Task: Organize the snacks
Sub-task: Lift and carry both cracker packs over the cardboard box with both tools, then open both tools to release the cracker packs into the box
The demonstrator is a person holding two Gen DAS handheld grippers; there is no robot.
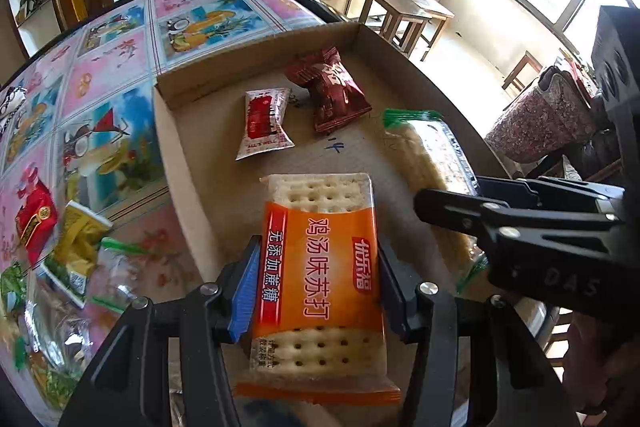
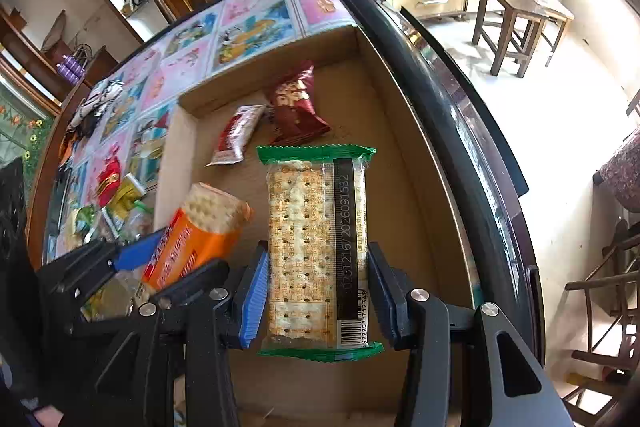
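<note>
My left gripper (image 1: 316, 287) is shut on an orange soda-cracker pack (image 1: 318, 275), held over the cardboard tray (image 1: 182, 187). My right gripper (image 2: 318, 287) is shut on a green-edged clear cracker pack (image 2: 316, 247), also over the tray (image 2: 404, 131). From the left wrist view the green pack (image 1: 428, 163) and right gripper sit to the right. In the right wrist view the orange pack (image 2: 200, 231) and left gripper are at the left. A dark red snack bag (image 1: 332, 87) and a small red-and-white packet (image 1: 264, 123) lie at the tray's far end.
Loose snack packets, red (image 1: 36, 219), yellow-green (image 1: 78, 247) and clear ones, lie on the patterned tablecloth (image 1: 120, 67) left of the tray. The round table's dark rim (image 2: 460, 115) runs just right of the tray. Wooden stools (image 2: 516, 15) and chairs stand on the floor beyond.
</note>
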